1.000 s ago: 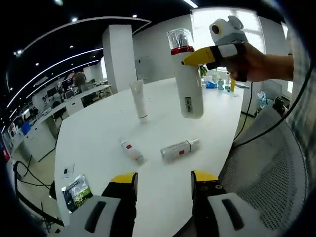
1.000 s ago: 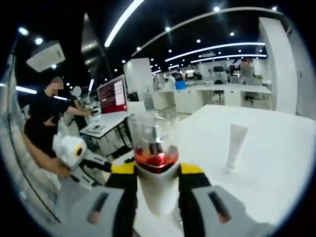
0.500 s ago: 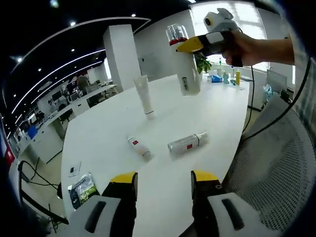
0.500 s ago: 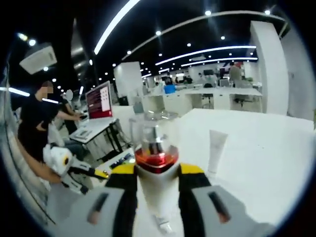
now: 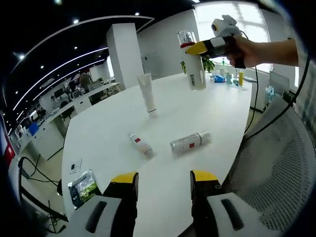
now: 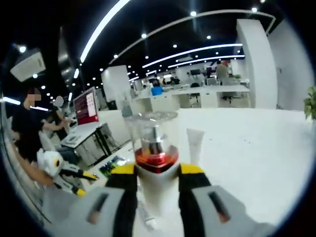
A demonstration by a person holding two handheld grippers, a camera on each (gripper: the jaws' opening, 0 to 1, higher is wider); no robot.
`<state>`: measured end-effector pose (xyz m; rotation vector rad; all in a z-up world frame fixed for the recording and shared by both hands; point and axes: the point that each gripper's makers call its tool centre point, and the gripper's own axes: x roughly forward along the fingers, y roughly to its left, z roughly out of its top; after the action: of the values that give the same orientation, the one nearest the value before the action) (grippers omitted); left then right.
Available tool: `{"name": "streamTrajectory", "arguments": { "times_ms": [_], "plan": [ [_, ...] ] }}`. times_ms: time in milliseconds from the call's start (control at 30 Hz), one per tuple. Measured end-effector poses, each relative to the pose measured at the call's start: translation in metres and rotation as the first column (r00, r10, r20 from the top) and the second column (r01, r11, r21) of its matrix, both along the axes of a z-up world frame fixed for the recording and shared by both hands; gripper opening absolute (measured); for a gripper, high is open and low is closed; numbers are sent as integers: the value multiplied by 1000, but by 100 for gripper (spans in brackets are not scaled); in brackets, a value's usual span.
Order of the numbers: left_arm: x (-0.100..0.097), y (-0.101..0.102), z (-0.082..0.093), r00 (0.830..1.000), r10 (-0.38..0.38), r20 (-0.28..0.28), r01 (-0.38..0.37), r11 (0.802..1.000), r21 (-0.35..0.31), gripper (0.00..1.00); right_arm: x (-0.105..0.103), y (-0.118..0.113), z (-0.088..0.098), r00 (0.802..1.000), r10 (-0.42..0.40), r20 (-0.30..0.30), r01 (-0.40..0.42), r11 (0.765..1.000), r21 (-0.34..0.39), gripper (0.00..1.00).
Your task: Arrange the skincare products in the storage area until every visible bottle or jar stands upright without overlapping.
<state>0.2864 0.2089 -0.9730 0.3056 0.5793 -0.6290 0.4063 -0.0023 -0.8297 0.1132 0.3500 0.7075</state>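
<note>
My right gripper [image 6: 157, 174] is shut on a tall white pump bottle [image 6: 156, 163] with a red collar and clear cap, held upright. In the left gripper view that bottle [image 5: 194, 69] hangs over the far side of the round white table [image 5: 108, 123], gripped by the right gripper [image 5: 197, 48] in a person's hand. A white tube [image 5: 147, 94] stands on its cap mid-table, also seen as the tube [image 6: 194, 145] behind the held bottle. Two small bottles lie flat: one with a red label [image 5: 140, 144] and a silver one [image 5: 189, 142]. My left gripper [image 5: 162, 180] is open near the table's front edge.
A green-and-black packet [image 5: 81, 188] and a small card [image 5: 74, 166] lie at the table's near left. A mesh chair [image 5: 276, 163] stands right of the table. Small bottles and a plant [image 5: 223, 76] sit at the far edge. Office desks and seated people [image 6: 29, 133] surround the area.
The right gripper has carried the pump bottle farther away across the table and slightly right. The left gripper stays open in place.
</note>
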Motion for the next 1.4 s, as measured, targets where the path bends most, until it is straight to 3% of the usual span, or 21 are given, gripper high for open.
{"name": "streamTrajectory", "arguments": {
  "times_ms": [267, 733, 1400],
  "plan": [
    [-2, -1, -7, 1000, -10, -21, 10, 1000, 25, 43, 17, -13, -8, 1000, -16, 6, 16, 999, -33, 28],
    [-4, 3, -18, 999, -4, -52, 8, 998, 64, 43, 52, -34, -44, 999, -21, -24, 19, 996, -90, 28],
    [-5, 6, -26, 996, 6, -88, 2, 996, 87, 43, 96, -38, -79, 998, -17, -53, 11, 994, -111, 28]
  ]
}}
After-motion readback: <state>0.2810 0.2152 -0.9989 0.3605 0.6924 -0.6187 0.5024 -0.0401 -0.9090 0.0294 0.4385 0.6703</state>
